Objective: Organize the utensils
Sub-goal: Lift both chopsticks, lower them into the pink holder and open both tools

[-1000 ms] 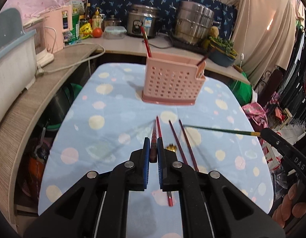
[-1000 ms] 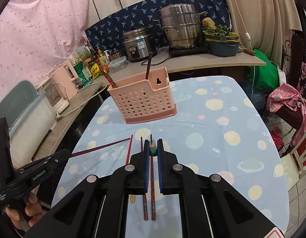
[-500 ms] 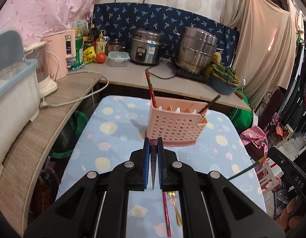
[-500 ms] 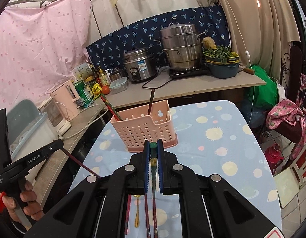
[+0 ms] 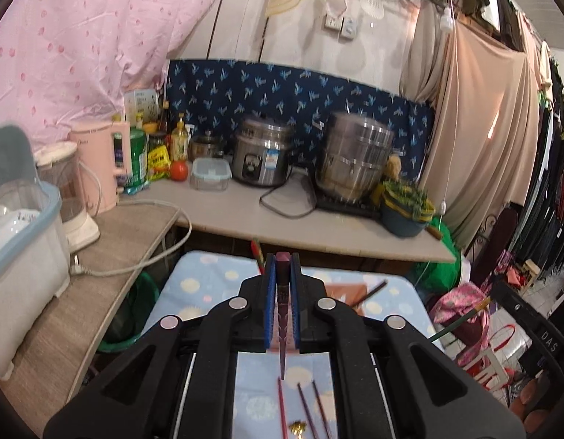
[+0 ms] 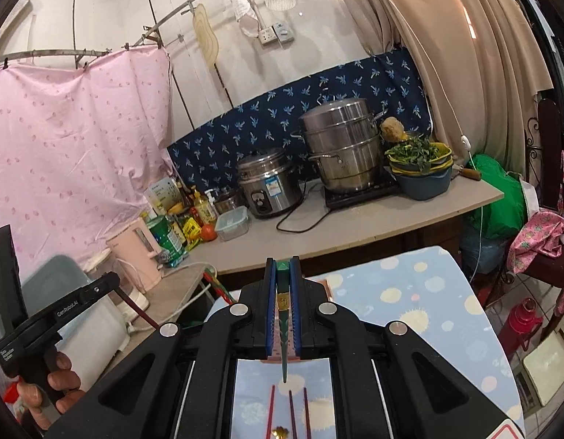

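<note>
Left gripper (image 5: 282,267) clamps a maroon chopstick (image 5: 282,329) lengthwise, tip toward camera; right gripper (image 6: 282,270) likewise clamps a green chopstick (image 6: 283,336).

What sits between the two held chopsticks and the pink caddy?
Nothing visible. The left gripper holds a dark red chopstick, the right gripper a green chopstick; the pink caddy sits just beyond, mostly hidden by the fingers.

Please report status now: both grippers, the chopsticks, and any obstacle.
Left gripper shut on dark red chopstick. Right gripper shut on green chopstick. Three chopsticks on the table. No obstacle seen.
</note>
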`<state>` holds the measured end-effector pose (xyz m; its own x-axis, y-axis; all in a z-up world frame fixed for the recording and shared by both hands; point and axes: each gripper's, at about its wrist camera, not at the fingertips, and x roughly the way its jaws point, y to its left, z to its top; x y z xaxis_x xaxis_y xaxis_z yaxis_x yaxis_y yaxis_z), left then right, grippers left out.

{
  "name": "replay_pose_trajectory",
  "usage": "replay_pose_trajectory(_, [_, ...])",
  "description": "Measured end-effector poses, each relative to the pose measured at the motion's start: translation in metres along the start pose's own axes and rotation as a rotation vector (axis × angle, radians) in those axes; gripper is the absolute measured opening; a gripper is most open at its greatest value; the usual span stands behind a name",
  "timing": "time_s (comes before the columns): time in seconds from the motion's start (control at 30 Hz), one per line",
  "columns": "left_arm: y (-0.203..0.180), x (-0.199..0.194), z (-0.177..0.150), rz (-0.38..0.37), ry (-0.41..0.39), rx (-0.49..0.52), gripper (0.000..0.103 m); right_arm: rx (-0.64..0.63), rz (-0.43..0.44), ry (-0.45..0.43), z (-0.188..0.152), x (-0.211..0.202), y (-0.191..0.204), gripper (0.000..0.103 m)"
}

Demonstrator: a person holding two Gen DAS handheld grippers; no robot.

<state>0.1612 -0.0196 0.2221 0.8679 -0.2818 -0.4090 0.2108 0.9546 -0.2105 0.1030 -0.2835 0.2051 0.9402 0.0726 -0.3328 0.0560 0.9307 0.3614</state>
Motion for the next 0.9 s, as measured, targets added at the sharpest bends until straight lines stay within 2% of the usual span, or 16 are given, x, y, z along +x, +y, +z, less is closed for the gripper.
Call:
replay_pose_trajectory(0.23, [-0.011, 0.004, 0.050, -0.005, -0.148, -0.021, 0.007, 0.029, 0.051, -0.090, 0.039, 0.023, 0.009, 0.007])
replay_pose_trajectory(0.33, [-0.010, 0.020, 0.062, -0.007, -0.165, -0.039, 0.007, 0.036, 0.048, -0.117, 0.048, 0.038, 0.010, 0.007])
replay_pose_trajectory(0.67, [-0.007, 0.066, 0.058, 0.022, -0.138, -0.036, 0.007, 0.061, 0.024, -0.136, 0.065, 0.084, 0.006, 0.007])
replay_pose_trajectory(0.9, [-0.001, 0.093, 0.040, 0.034, -0.086, -0.037, 0.007, 0.039, -0.019, -0.090, 0.050, 0.116, 0.001, 0.007])
